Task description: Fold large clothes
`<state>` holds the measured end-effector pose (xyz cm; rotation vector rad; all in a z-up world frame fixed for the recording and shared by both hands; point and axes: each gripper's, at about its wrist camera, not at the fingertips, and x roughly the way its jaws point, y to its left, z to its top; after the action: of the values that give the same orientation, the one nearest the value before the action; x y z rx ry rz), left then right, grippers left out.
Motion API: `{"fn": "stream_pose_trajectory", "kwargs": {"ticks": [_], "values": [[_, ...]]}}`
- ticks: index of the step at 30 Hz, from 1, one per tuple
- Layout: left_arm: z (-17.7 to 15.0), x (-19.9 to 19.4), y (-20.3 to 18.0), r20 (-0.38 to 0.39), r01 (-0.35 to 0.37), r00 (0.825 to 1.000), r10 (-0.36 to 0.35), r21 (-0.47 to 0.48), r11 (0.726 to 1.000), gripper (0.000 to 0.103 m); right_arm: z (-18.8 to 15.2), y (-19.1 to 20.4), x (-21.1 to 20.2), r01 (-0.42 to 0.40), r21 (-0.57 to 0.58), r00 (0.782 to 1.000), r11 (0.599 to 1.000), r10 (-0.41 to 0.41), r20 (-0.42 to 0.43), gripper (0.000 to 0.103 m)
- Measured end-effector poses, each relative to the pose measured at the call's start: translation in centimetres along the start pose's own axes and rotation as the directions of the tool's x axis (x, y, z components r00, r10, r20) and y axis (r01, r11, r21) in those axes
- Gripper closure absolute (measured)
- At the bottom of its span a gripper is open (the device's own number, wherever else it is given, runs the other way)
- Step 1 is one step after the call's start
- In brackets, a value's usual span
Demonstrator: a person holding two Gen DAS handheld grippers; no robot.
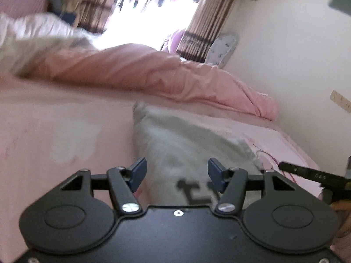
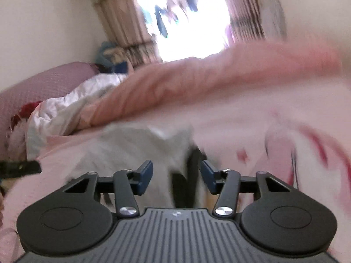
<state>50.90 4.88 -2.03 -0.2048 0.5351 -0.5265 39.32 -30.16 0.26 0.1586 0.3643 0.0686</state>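
We see the left gripper (image 1: 176, 172) above a pink bedsheet (image 1: 54, 135), its blue pads (image 1: 138, 171) spread apart and clear of the cloth, so the jaws stand released. Beneath and ahead of it lies the grey garment (image 1: 186, 140), spread flat on the sheet, with dark blurred lettering near the jaws. At the right edge, part of the other tool (image 1: 307, 173) shows. In the right wrist view, the right gripper (image 2: 175, 175) likewise has its jaws parted, pressing on nothing; the same pale garment (image 2: 131, 149) lies under and beyond them, much blurred. A rumpled pink quilt (image 1: 142, 72) lies across the bed behind, before striped curtains (image 1: 206, 28) and a bright window (image 1: 153, 11).
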Motion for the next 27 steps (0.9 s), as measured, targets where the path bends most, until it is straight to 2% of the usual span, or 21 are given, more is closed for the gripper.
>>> {"fn": "stream_pose_trajectory", "kwargs": {"ticks": [2,3,7,9,16,19,21,24,27], "values": [[0.4,1.6,-1.1,0.005,-0.027,1.0,0.027,0.051,0.998,0.042,0.3,2.2,1.8,0.026,-0.082,0.999,0.996,-0.027,-0.021,0.082],[0.4,2.6,-1.4,-0.006,-0.036,0.999,0.036,0.068,0.997,0.042,0.2,3.1,3.0,0.03,-0.114,0.999,0.993,-0.035,-0.038,0.086],[0.4,7.1,-1.6,-0.084,-0.021,0.996,0.025,0.051,0.998,0.044,-0.8,4.3,7.4,0.103,-0.181,0.988,0.978,-0.121,-0.094,0.087],[0.1,9.0,-1.1,-0.123,-0.037,0.991,0.044,0.054,0.998,0.044,-1.5,4.1,8.9,0.14,-0.179,0.979,0.974,-0.163,-0.121,0.09],[-0.8,13.3,0.3,-0.176,-0.057,0.982,0.069,0.076,0.996,0.042,-2.3,2.5,10.1,0.11,-0.095,0.982,0.989,-0.123,-0.141,0.094],[-0.4,12.6,0.2,-0.167,-0.059,0.983,0.072,0.08,0.995,0.041,-2.4,2.5,10.1,0.107,-0.102,0.984,0.989,-0.12,-0.132,0.094],[-0.3,11.1,-0.3,-0.162,-0.084,0.982,0.096,0.076,0.994,0.046,-2.1,2.6,9.1,0.101,-0.096,0.985,0.99,-0.113,-0.131,0.092],[-0.4,7.0,-2.5,-0.107,-0.094,0.989,0.106,0.113,0.989,0.045,-1.9,3.4,5.2,0.063,-0.074,0.992,0.995,-0.07,-0.103,0.091],[-2.1,2.4,-4.5,-0.063,-0.09,0.993,0.1,0.151,0.985,0.043,-3.5,4.7,0.7,0.059,-0.101,0.995,0.993,-0.066,-0.07,0.089]]}}
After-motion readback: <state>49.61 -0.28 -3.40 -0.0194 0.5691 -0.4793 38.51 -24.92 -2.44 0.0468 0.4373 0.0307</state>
